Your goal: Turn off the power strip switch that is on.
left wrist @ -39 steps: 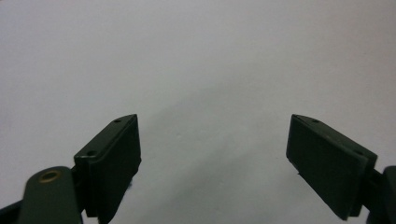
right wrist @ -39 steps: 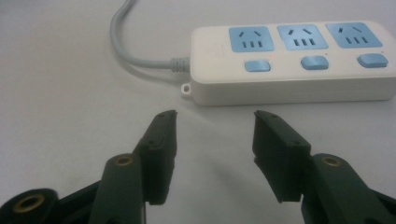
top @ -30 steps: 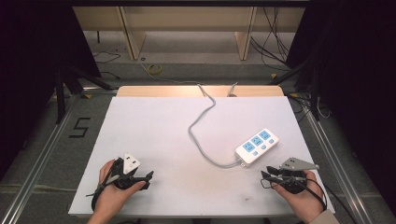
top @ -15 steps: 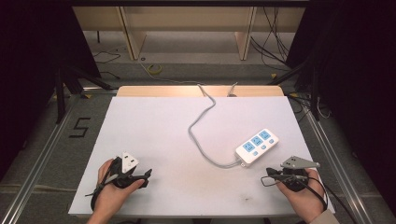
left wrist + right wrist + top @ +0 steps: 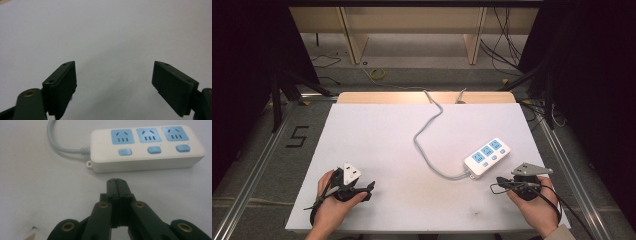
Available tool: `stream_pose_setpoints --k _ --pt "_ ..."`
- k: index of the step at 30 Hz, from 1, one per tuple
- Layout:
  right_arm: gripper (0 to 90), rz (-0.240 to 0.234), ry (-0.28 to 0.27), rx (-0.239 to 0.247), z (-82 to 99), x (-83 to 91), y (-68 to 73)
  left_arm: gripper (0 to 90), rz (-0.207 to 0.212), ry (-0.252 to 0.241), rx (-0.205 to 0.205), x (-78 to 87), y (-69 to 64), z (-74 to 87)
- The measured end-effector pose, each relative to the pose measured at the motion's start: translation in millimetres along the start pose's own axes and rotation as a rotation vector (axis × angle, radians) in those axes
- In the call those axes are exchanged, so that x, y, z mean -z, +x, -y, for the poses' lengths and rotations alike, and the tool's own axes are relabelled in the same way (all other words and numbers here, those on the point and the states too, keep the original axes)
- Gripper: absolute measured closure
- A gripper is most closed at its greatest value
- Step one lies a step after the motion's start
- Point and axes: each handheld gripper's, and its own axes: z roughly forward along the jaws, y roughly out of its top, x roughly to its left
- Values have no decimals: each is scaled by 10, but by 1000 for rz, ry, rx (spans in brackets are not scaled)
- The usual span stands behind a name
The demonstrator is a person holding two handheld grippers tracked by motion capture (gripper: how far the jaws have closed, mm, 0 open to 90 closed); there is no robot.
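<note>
Currently the white power strip [image 5: 487,157] lies on the white surface [image 5: 377,135] at about 4 o'clock from the surface's middle, its long axis running toward 1 o'clock. It has three blue sockets with a blue button below each; in the right gripper view all three face up. Its grey cord [image 5: 428,135] leaves the near end, curves left, then runs toward 12 o'clock over the far edge.

Right tongs [image 5: 501,183]: jaws clenched together with nothing between them, having just closed. The tips sit at roughly 5 o'clock from the strip, near it but apart; in the right gripper view [image 5: 116,182] bare surface separates tips and casing.

Left tongs [image 5: 370,186]: near the surface's 7 o'clock corner, well apart from the strip, released, jaws wide over bare surface [image 5: 113,82].
</note>
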Motion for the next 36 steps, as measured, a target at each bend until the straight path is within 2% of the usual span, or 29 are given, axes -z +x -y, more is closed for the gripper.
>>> stream_pose_setpoints --k 13,36 --pt "900 2 20 -1 -60 -26 -11 193 -1 7 -4 -10 3 -5" --pt "900 10 14 -11 -194 -50 -74 194 -4 7 -2 -20 6 -6"
